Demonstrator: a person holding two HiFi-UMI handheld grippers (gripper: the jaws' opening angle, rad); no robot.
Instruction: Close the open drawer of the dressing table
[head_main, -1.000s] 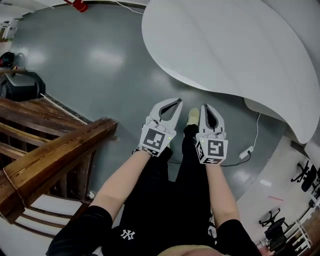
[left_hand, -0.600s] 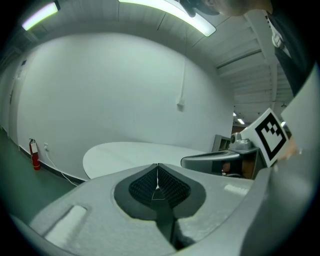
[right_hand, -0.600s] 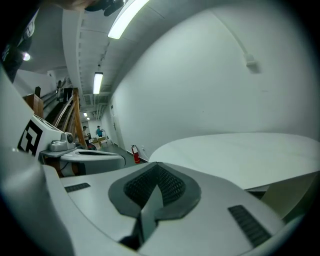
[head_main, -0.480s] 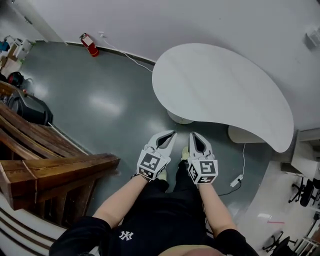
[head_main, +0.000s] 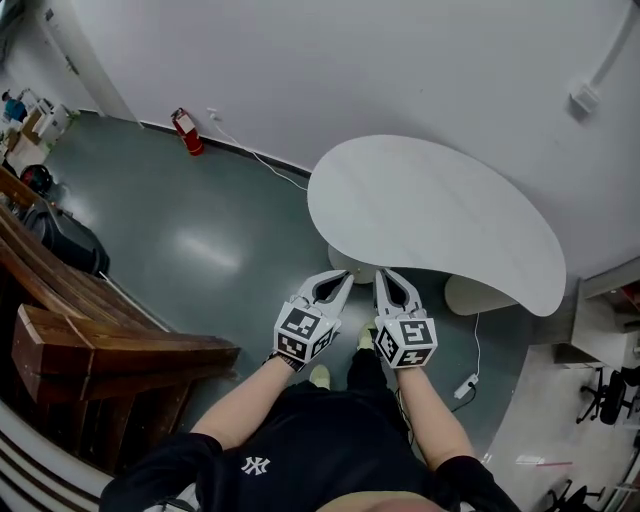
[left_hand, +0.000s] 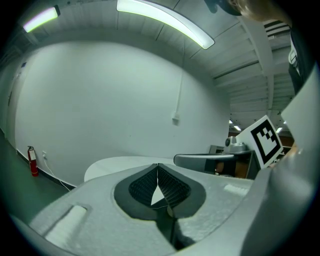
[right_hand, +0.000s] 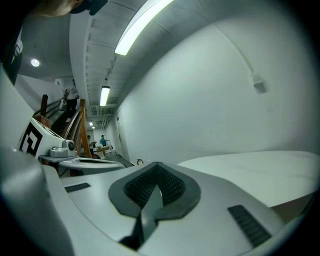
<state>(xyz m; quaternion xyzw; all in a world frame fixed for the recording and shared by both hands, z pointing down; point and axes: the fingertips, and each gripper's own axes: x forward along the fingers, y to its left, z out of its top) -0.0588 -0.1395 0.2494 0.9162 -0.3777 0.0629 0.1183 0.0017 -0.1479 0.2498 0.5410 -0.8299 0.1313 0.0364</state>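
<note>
No dressing table or drawer shows in any view. A white kidney-shaped table (head_main: 430, 215) stands against the white wall ahead. My left gripper (head_main: 347, 275) and right gripper (head_main: 381, 273) are held side by side in front of my body, their tips pointing at the table's near edge. Both are shut with nothing between the jaws. In the left gripper view the left gripper (left_hand: 158, 165) has its pads pressed together, with the white table (left_hand: 112, 165) beyond. The right gripper (right_hand: 156, 164) is likewise shut, and the white table (right_hand: 255, 170) lies to its right.
A dark wooden staircase (head_main: 95, 355) rises at the left. A red fire extinguisher (head_main: 185, 130) stands by the wall. A white power strip (head_main: 463, 386) and its cable lie on the grey floor at the right. Office chairs (head_main: 605, 380) stand at the far right.
The head view has lifted and drawn back: the white table now looks smaller and farther off, and the wall has come into view. Both grippers stay shut, side by side.
</note>
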